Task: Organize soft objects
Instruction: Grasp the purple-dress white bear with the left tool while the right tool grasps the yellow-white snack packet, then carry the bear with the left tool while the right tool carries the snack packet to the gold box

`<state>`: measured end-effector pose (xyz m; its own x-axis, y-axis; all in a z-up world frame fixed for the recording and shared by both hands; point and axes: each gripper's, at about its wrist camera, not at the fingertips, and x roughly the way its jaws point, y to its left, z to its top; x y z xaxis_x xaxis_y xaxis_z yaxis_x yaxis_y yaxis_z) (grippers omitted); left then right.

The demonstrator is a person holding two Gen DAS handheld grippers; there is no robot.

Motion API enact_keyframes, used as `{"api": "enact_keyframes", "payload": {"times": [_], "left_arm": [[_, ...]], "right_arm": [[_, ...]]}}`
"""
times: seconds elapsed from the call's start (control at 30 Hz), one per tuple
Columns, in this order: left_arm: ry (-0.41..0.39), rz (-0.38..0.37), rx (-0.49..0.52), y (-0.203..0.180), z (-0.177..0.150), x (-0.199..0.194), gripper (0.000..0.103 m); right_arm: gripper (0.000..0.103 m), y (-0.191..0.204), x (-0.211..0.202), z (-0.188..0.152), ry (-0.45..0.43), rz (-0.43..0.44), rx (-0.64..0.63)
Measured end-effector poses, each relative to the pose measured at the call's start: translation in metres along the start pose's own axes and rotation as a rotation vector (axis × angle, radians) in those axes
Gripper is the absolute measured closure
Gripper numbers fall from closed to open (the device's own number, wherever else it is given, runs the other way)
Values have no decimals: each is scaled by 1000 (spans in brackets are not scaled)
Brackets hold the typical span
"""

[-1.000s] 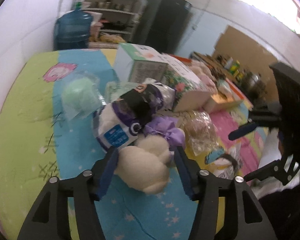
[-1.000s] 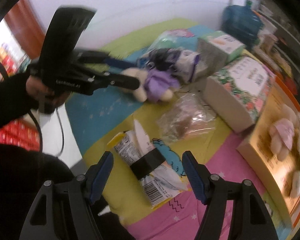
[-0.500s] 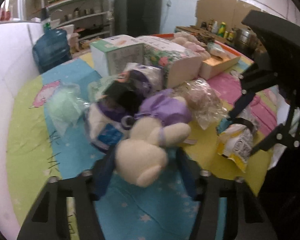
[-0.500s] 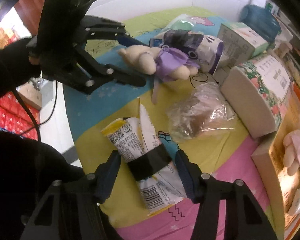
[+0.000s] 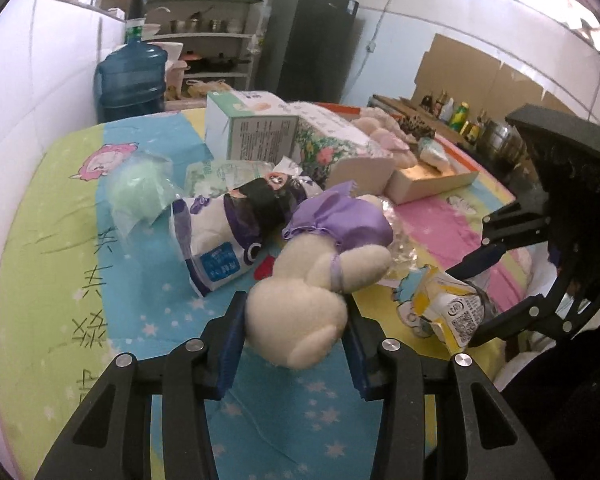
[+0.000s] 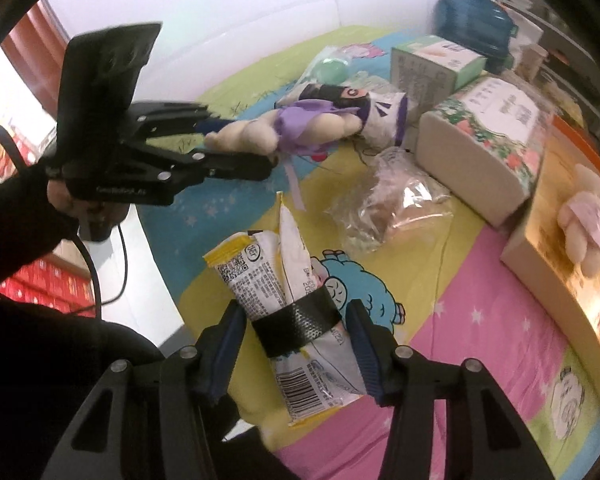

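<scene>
Both pairs of fingers have just been closing: the left gripper now clenches the cream plush toy; the right gripper squeezes the taped snack packet, both things between their fingers.

The plush toy looked fuzzy cream fleece, its purple dress satiny. The snack packet was glossy printed film banded with matt black tape. The crinkled bag seemed clear plastic. The mat appeared smooth printed cloth.
</scene>
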<state>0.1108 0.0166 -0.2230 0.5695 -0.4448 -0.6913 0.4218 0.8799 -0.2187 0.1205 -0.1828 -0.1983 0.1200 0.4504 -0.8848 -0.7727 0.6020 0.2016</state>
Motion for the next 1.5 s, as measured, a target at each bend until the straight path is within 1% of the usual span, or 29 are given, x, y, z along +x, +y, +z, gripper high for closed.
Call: {"api": "enact_keyframes", "payload": {"times": [0.13,0.23,0.37,0.5,0.67,0.73,0.87,1.07,1.3,1.5], "left_arm": [[-43,10,-38,-3,6,-17,57],[-77,25,-60,-8,18,-31,57],[-104,38,-64,-18,34,-43,57],[-122,28,-54,-31,52,-49,57],[-141,-9,-40,-53,77,-48,57],[-146,-25,-35,-64,87,-46,57],[-152,-45,-31,-83,104,-39,57],[-148,-72,-32,-117,129,-19,57],[-147,-88,-36,-150,156,8,57],[-127,-88,-80,-169,177,42,57]], "right_arm": [[51,-3,-13,-6,-45,-22,49],[51,-5,-30,-11,-102,-45,109],[51,-9,-53,-19,-176,-84,193],[51,-15,-79,-29,-253,-149,288],[51,-29,-113,-40,-333,-230,383],[51,-39,-123,-39,-352,-253,409],[51,-52,-147,-50,-397,-309,459],[51,-83,-175,-66,-456,-380,525],[51,-119,-197,-77,-488,-437,558],[51,-154,-203,-83,-485,-468,576]]}}
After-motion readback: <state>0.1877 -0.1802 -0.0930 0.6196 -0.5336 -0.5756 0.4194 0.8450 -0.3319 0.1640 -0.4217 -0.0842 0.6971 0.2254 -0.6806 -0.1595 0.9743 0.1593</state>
